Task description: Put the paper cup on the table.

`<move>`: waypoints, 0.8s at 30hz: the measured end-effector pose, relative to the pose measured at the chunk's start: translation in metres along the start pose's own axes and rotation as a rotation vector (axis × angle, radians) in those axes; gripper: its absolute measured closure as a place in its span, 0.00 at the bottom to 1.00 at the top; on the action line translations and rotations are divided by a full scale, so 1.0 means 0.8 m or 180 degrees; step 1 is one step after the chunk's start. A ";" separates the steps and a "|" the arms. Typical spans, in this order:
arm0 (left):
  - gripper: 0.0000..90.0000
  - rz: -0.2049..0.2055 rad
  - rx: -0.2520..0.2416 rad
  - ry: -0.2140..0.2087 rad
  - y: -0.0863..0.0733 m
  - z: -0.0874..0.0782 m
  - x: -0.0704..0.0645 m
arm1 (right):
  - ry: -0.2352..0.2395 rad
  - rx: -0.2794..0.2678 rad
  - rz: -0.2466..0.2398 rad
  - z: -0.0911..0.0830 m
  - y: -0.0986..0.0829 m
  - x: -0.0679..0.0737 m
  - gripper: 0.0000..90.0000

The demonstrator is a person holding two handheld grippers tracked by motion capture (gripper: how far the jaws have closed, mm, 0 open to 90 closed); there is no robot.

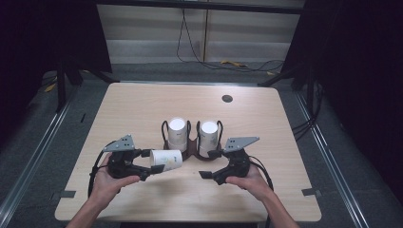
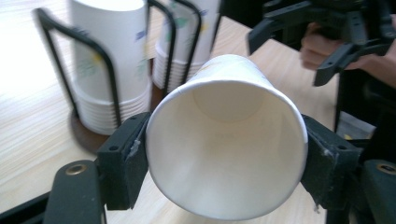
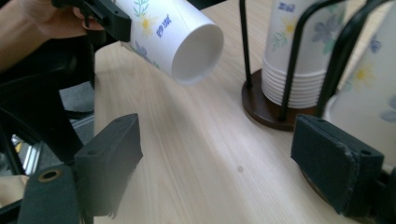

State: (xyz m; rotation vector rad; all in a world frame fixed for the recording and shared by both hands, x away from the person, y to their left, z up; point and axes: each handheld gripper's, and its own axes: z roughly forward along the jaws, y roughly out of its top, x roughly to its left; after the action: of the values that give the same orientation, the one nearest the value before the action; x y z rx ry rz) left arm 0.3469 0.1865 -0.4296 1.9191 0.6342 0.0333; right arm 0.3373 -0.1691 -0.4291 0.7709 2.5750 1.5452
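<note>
Gripping a single paper cup (image 1: pixel 167 159) near its rim, the left claw (image 1: pixel 148 164) has both black pads pressed against the cup's sides, and in the left gripper view the open mouth (image 2: pixel 227 149) faces the camera, slightly squashed between the pads. The cup lies on its side, lifted off the tabletop (image 1: pixel 142 109), at lower centre-left of the high view, its closed base pointing toward the right claw (image 1: pixel 208 165). That claw stands released, its jaws spread wide with nothing between them, at lower centre-right of the high view.

Beyond the claws, in the middle of the high view, a black wire holder (image 1: pixel 190 148) on a dark base keeps two stacks of cups (image 1: pixel 177 133) upright, side by side; the held cup is just in front of the left stack and apart from it.

The step in hand looks like carrying this one cup clear of the holder, perhaps to pass it across. To do it well, keep the squeeze light, since the thin wall already bends at the rim. Lift away from the wire loops before turning. If the right claw takes over, it should close on the base end, squarely across the wall, before the left lets go.
</note>
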 end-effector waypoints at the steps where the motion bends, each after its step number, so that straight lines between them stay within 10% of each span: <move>1: 0.29 -0.0008 0.0024 0.0022 -0.001 -0.002 0.002 | -0.0044 0.0000 0.0004 -0.002 -0.001 0.000 0.18; 6: 0.29 0.0007 0.0107 0.0173 -0.007 -0.010 0.007 | -0.0325 -0.0022 0.0034 -0.015 -0.007 0.001 0.19; 24: 0.29 -0.0022 0.0332 0.0641 -0.004 -0.036 0.034 | -0.0619 -0.0053 0.0139 -0.046 -0.024 -0.008 0.21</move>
State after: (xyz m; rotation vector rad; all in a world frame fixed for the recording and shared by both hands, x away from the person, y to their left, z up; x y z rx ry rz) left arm 0.3607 0.2238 -0.4268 2.0302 0.7904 0.1946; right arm 0.3252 -0.2096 -0.4280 0.9311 2.4190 1.4226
